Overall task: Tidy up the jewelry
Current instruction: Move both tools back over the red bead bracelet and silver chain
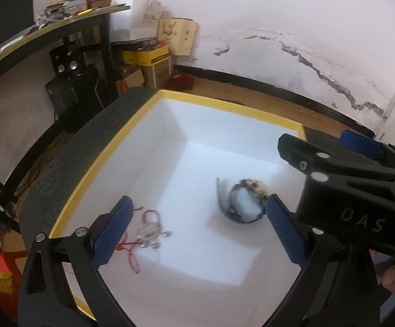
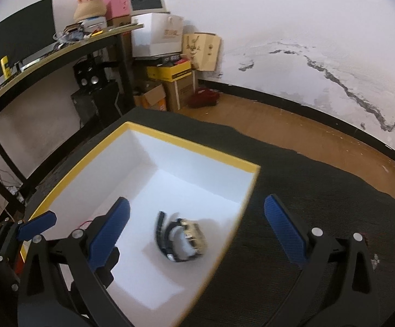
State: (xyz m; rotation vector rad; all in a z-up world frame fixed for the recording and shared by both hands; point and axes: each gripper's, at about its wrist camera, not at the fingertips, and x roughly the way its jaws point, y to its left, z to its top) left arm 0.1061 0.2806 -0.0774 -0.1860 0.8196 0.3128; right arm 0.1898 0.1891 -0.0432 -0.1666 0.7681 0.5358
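A white box with a yellow rim (image 1: 224,103) stands on a black cloth; it also shows in the right wrist view (image 2: 192,141). Inside lie a black watch with a gold face (image 1: 245,200), also in the right wrist view (image 2: 182,238), and a red-string bracelet with silver charms (image 1: 148,234). My left gripper (image 1: 197,230) is open and empty above the box floor, between the bracelet and the watch. My right gripper (image 2: 197,231) is open and empty over the box's right rim, above the watch. It shows in the left wrist view (image 1: 330,150) at the right.
A black cloth (image 2: 320,190) covers the table around the box. A desk with a monitor (image 2: 15,46) stands at the left, with speakers and cardboard boxes (image 2: 175,81) beneath and beside it. A wooden floor (image 2: 292,128) and a cracked white wall lie behind.
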